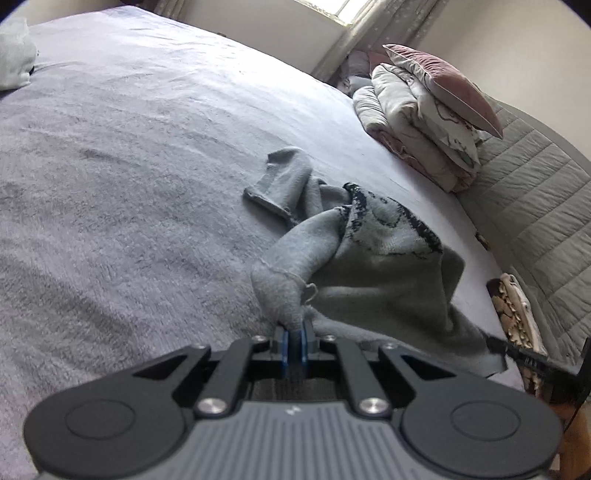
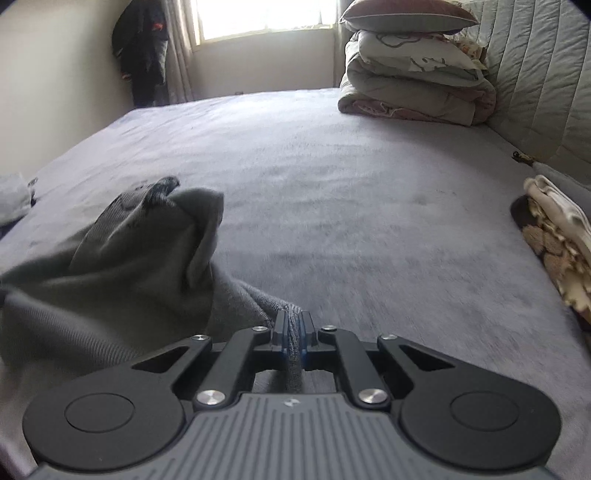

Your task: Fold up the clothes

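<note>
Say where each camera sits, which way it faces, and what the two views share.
Left wrist: on the left claw, facing along it across the bed toward the pillow stack; the claw grips the grey sweater.
Right wrist: on the right claw, facing the window; it grips the sweater's hem.
Shared: bed, sweater, pillow stack.

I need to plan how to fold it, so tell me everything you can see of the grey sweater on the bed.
The grey sweater is a soft knit with a dark blue pattern across one part and a ribbed cuff on the sleeve that trails away over the bed. It is crumpled, not spread flat, partly lifted off the lilac cover. The left gripper is shut on a bunched edge, and the right gripper is shut on another edge, so the cloth sags between them. A loose thread hangs near the left pinch.
</note>
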A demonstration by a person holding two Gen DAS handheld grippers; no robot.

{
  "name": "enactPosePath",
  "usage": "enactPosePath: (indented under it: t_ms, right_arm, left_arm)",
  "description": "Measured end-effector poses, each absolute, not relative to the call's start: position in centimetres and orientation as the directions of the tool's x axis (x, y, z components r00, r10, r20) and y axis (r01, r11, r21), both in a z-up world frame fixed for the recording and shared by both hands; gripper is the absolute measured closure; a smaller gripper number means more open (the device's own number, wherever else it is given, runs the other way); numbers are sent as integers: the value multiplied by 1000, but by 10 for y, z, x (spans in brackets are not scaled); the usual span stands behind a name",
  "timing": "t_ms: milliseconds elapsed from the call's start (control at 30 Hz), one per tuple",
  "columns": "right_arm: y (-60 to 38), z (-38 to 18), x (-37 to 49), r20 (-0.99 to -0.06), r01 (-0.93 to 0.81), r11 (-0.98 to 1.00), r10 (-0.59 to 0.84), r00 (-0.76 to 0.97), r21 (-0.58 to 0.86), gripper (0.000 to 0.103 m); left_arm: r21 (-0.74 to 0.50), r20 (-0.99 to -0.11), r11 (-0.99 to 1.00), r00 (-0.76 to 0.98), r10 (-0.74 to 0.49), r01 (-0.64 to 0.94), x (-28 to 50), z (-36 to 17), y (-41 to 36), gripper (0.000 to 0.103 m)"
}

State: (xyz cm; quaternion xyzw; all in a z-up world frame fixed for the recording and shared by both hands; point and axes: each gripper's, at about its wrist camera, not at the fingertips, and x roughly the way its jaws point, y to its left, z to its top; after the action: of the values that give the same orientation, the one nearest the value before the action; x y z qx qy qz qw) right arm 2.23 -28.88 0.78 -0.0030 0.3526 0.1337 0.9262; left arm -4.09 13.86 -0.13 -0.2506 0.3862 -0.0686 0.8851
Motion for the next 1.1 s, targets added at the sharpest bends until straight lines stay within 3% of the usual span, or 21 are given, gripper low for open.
enactPosePath:
  t_ms: [267, 600, 733, 833, 900, 1000, 1100]
  right_arm:
    - [-300, 14, -2, -681, -281, 951, 289, 673, 126, 97]
    - [-294, -6, 8, -762, -303, 944, 291, 579, 130, 96]
    - [-296, -10, 17, -773, -295, 940, 313, 552, 170, 92]
    - [-299, -10, 23, -767, -280, 938, 331, 550, 204, 84]
    - [-301, -7, 29, -752, -268, 936, 345, 561, 229, 76]
    - [-302, -2, 39, -733, -252, 927, 375, 568, 279, 71]
    - [-300, 1, 52, -723, -225, 921, 389, 571, 317, 70]
  left_arm:
    - [-457, -680, 887, 669, -302, -63, -51, 3, 146, 97]
    - [-354, -787, 934, 554, -272, -43, -45, -25, 142, 97]
    - [-345, -806, 939, 519, -286, -17, -40, -32, 141, 95]
    - [-369, -798, 929, 515, -311, -11, -36, -31, 147, 80]
    - [-371, -787, 929, 532, -311, -5, -33, -26, 150, 58]
    - [-365, -773, 931, 557, -305, 3, -28, -16, 153, 47]
    - [-392, -758, 920, 574, -310, -21, -13, -11, 159, 44]
